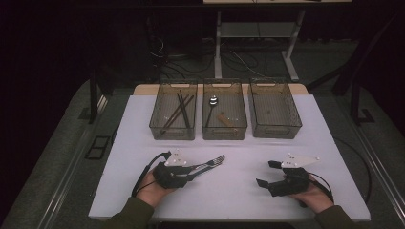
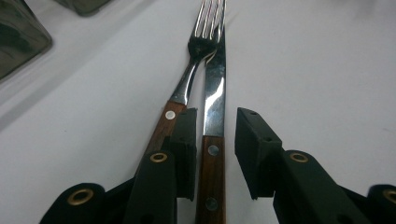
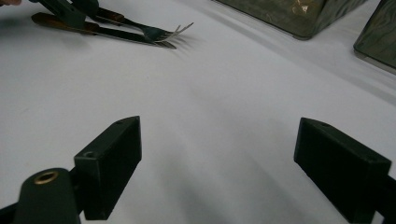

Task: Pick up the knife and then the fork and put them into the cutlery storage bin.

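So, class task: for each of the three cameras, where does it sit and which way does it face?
High view: above the table, looking forward and down; both forearms and grippers show.
Left gripper view: on the left gripper, looking along the knife and fork.
Right gripper view: on the right gripper, facing across the table.
All share the cutlery.

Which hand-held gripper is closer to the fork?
The left. The left hand-held gripper sits right at the fork, jaws astride the knife beside its handle. The right hand-held gripper is far across the table.
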Demonstrator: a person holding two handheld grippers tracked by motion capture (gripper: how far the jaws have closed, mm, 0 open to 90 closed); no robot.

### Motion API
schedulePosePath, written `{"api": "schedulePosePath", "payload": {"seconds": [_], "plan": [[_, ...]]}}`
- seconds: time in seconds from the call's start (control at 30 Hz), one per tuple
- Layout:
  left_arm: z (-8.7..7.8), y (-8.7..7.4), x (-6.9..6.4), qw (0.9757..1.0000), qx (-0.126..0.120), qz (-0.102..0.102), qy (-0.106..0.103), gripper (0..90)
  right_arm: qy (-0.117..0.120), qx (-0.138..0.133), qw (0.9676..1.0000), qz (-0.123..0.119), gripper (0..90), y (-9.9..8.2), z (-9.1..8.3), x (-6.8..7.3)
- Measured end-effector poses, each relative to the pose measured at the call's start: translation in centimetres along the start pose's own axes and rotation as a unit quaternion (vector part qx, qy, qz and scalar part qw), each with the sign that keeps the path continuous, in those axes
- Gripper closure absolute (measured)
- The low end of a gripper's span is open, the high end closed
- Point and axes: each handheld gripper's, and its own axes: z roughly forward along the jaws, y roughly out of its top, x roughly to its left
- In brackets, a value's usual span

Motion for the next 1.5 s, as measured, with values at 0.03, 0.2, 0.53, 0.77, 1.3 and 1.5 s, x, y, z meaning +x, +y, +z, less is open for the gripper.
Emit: {"api": "schedulePosePath", "payload": {"seconds": [0.03, 0.2, 0.53, 0.77, 1.3, 1.5], "plan": [[0.1, -0.1, 0.0, 1.0000, 0.004, -0.001, 0.000, 68.3, 0.000, 0.000, 1.0000, 0.000, 14.9, 0.0, 0.0, 0.0], [0.6, -0.2, 0.0, 0.9999, 0.011, -0.002, 0.000, 70.3, 0.000, -0.002, 1.0000, 0.000, 14.9, 0.0, 0.0, -0.1], [0.7, -0.3, -0.1, 1.0000, 0.007, 0.005, 0.001, 76.9, 0.001, -0.001, 1.0000, -0.001, 14.9, 0.0, 0.0, 0.1], [0.6, -0.2, -0.3, 0.9999, 0.009, 0.006, -0.007, 77.1, 0.002, -0.001, 1.0000, -0.002, 14.9, 0.0, 0.0, 0.0], [0.0, 2.5, -2.2, 0.9964, -0.079, 0.011, -0.027, 77.0, 0.013, -0.002, 0.9993, 0.034, 15.1, 1.0, -0.3, 0.1], [-0.1, 3.7, -1.8, 0.9934, -0.114, 0.001, -0.012, 76.9, 0.037, -0.039, 0.9960, 0.071, 15.5, 2.6, -0.7, 0.2]]}}
